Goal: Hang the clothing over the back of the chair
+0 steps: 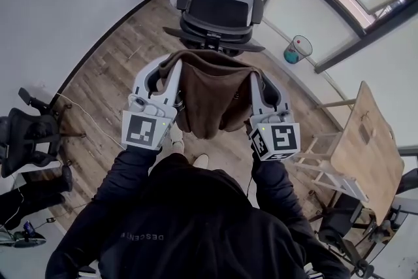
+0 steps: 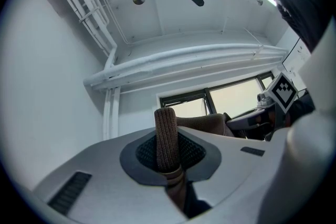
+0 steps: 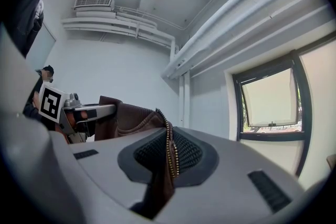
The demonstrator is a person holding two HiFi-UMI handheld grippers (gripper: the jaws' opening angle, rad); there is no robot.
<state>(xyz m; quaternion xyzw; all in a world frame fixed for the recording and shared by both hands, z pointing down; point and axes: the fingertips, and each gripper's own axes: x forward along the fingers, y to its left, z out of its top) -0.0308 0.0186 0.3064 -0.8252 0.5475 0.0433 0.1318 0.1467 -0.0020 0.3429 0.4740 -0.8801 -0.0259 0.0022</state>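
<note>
Left gripper and right gripper hold up the brown jacket.
The left jaws are pressed on its ribbed edge, the right on its zipper edge; it hangs between them, before the black chair.

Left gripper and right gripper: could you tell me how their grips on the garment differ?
The left gripper pinches a ribbed knit band; the right gripper pinches the zipper edge. The left gripper holds the brown garment's left side, the right gripper its right side. Both are shut on it.
</note>
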